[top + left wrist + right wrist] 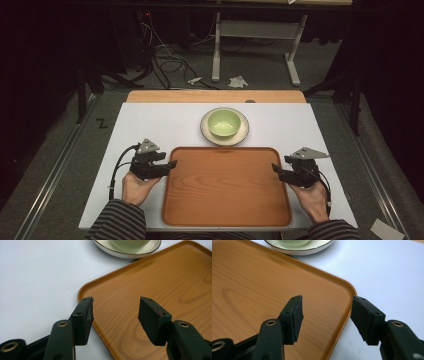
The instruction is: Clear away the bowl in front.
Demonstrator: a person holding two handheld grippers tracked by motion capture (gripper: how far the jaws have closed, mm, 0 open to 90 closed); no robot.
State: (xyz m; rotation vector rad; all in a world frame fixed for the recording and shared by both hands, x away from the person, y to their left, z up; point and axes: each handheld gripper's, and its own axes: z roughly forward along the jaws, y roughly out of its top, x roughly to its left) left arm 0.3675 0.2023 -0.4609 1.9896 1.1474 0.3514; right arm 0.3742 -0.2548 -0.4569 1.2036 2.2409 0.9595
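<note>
The left gripper (115, 312) and right gripper (326, 312), jaws spread, straddle the tray (227, 186) rims: stiff, light, slippery wood, best pinched at both side edges.

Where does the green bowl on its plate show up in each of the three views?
High view: the green bowl sits on its plate, centre of the picture, just beyond the far edge of the wooden tray.
Left gripper view: top edge, right of centre, cut off by the frame.
Right gripper view: top edge, left of centre, cut off too.
Shared landmark: the wooden tray, whose rounded far corners lie near the plate.
</note>
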